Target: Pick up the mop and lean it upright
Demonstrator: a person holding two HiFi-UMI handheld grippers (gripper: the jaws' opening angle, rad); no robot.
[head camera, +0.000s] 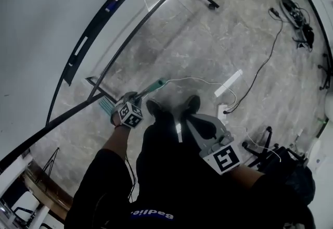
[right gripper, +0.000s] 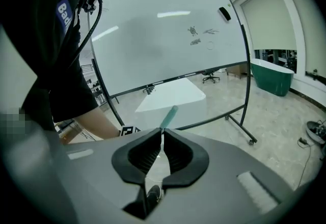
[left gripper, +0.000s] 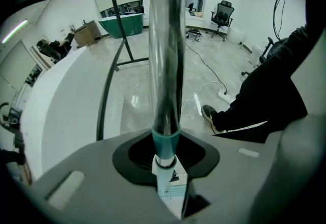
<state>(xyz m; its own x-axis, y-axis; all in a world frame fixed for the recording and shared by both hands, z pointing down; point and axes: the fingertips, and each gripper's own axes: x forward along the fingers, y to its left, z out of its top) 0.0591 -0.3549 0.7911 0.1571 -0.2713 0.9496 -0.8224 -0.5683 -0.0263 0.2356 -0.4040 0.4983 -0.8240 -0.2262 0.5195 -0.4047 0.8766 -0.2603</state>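
left tongs (left gripper: 165, 156): closed on the mop (left gripper: 165, 39), gripping the pole at its teal collar (left gripper: 166, 139) | right tongs (right gripper: 162, 134): closed, tips meeting, nothing between them | mop location: in left tongs only, between whiteboard (head camera: 47, 25) and the person's shoes (head camera: 191, 104), above marble floor (head camera: 208, 51); teal section visible beyond right tongs' tips

The silver metal mop pole with a teal collar (left gripper: 164, 65) runs off the top edge of the left gripper view, so its far end is unseen. In the head view only a short teal stretch shows before the left gripper (head camera: 132, 105) covers it. The small dark scribbles (right gripper: 193, 31) on the white board (right gripper: 142, 50) are too small to read.
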